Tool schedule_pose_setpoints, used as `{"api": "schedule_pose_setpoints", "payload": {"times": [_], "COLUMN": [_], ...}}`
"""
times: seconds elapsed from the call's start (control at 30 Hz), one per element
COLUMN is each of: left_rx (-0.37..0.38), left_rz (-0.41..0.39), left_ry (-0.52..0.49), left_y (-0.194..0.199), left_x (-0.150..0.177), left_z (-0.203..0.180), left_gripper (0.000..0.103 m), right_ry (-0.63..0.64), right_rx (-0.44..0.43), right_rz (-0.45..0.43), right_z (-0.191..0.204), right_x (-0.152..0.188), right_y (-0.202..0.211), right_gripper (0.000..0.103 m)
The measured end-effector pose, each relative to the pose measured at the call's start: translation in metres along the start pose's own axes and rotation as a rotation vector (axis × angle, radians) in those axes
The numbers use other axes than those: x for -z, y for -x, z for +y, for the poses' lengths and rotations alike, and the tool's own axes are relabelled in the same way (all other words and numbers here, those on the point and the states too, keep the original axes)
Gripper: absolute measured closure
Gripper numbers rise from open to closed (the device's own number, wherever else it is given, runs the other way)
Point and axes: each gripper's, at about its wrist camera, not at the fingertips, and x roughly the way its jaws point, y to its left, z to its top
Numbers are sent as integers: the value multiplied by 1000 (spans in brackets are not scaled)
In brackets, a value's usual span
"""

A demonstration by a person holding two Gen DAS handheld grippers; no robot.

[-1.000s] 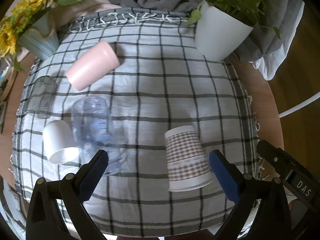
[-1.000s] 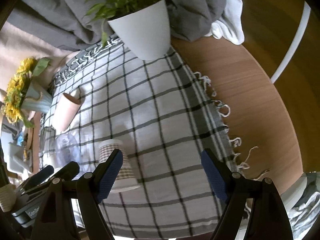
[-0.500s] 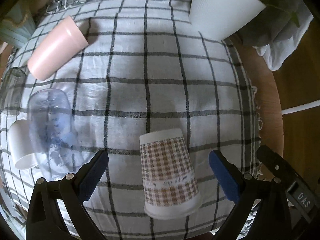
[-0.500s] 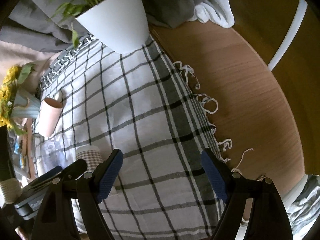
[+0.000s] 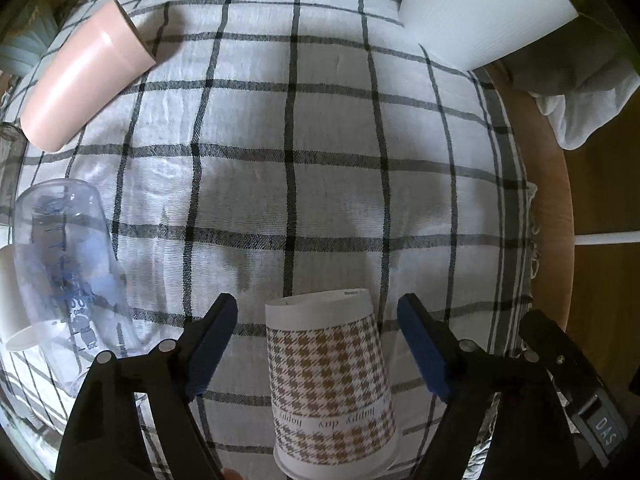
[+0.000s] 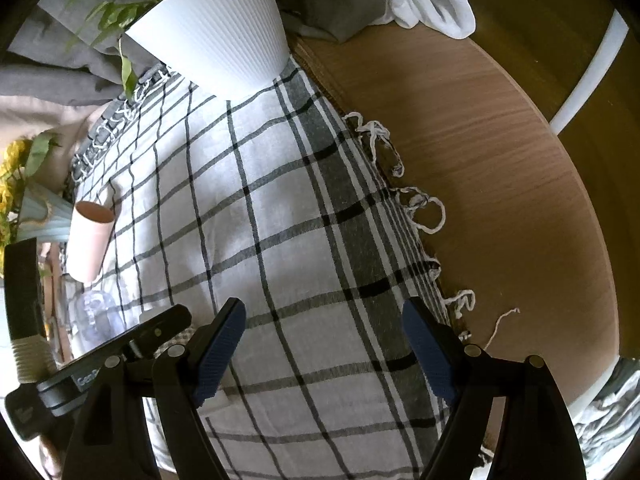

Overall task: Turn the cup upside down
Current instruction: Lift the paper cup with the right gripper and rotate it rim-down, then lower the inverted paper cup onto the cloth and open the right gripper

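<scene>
A paper cup [image 5: 332, 380] with a brown houndstooth print lies on its side on the checked cloth [image 5: 320, 140], base away from me, rim toward me. My left gripper [image 5: 318, 344] is open, with one blue finger on each side of the cup and a gap to both. My right gripper [image 6: 322, 350] is open and empty over the cloth near its fringed right edge. The left gripper's body shows at the lower left of the right wrist view and hides most of the cup there.
A pink cup [image 5: 80, 84] lies on its side at the back left. A clear bottle [image 5: 64, 272] and a white cup [image 5: 12, 312] lie at the left. A white plant pot [image 6: 216, 36] stands at the back. Bare wooden table [image 6: 500, 200] lies right of the cloth.
My left gripper has moved forward and right until the houndstooth cup sits between its open fingers. My right gripper has shifted forward and right. The cups have not moved.
</scene>
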Motion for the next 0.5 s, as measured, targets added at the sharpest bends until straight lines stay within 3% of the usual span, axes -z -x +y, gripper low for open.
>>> {"api": "schedule_pose_setpoints", "payload": {"times": [0.07,0.23,0.5], "left_rx": [-5,-19,-44], "left_rz": [6,31,-49], "left_ry": [-1,-8,-27], "left_y": [-2,-11,10], "left_x": [-1,-5,-10], "left_z": [0,-4,-14], "left_gripper": [24,47,48], "right_ry": [0,-6,-8], "right_rx": [5,10,7], "right_rz": [1,16,16], "right_z": [-1,-3,-3], "right_x": [-1,-1,0], "right_y": [-2,-6,-4], "right_gripper": [23,22,22]}}
